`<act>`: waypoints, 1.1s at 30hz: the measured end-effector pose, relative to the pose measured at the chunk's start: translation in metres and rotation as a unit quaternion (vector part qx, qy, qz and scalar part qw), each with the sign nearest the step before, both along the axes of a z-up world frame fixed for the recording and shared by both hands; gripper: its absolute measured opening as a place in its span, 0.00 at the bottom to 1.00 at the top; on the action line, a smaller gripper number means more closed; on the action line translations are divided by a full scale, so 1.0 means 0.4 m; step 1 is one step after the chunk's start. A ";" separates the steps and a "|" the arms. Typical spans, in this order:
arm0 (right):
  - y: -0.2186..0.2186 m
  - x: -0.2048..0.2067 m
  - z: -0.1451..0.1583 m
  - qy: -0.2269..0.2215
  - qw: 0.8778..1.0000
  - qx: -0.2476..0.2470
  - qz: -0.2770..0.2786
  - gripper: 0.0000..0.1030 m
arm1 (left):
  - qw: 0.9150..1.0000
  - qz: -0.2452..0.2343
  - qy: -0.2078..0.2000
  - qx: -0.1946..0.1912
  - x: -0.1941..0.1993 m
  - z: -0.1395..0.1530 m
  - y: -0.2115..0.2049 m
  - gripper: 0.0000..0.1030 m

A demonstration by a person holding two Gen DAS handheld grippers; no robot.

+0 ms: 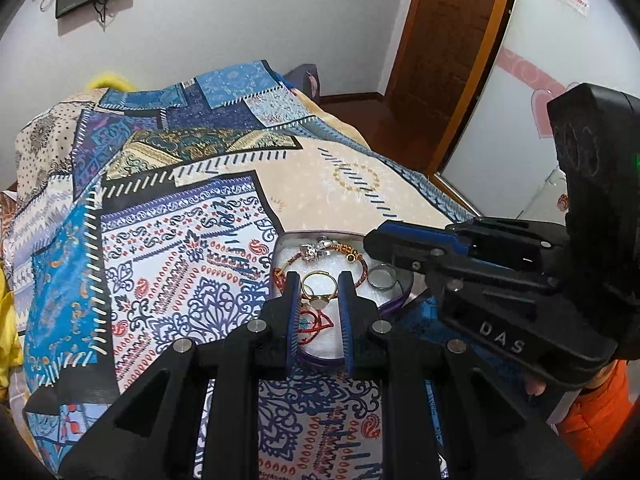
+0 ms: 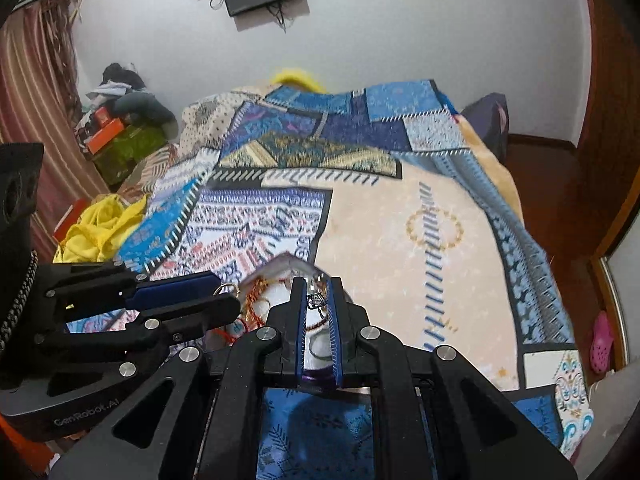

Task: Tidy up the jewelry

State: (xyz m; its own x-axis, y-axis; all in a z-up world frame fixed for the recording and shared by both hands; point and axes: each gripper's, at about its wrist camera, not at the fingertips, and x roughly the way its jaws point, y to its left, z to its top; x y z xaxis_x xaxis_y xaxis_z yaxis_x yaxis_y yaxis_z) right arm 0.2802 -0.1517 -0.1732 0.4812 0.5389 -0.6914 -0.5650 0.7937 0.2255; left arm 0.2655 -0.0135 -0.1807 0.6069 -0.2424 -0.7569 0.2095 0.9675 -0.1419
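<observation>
A heart-shaped box (image 1: 402, 298) with a purple rim and white lining lies on the patterned blanket. In it lie a red cord bracelet with a silver charm (image 1: 314, 252), a gold ring (image 1: 318, 282) and a silver ring (image 1: 381, 278). My left gripper (image 1: 319, 280) is open, its fingers on either side of the gold ring over the box. My right gripper (image 2: 316, 286) is over the box's far side, its jaws narrow around a silver charm (image 2: 316, 300); in the left wrist view its fingers (image 1: 404, 240) look shut at the box's right rim.
The patterned blanket (image 1: 180, 208) covers the bed. Yellow cloth (image 2: 100, 228) lies at its left edge. A wooden door (image 1: 444, 56) and a glass panel stand to the right. Boxes and clothes (image 2: 120, 128) are piled at far left.
</observation>
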 end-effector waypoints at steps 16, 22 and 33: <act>-0.021 -0.003 0.018 0.025 1.000 0.010 0.011 0.16 | 1.000 0.011 -0.005 -0.009 -0.021 0.028 0.019 0.18; -0.041 -0.036 0.093 -0.006 1.000 0.024 -0.001 0.16 | 0.999 0.024 -0.042 -0.013 -0.071 0.111 0.038 0.30; -0.113 -0.210 0.338 -0.145 0.985 0.086 -0.041 0.16 | 0.978 0.062 -0.197 -0.006 -0.271 0.380 0.051 0.32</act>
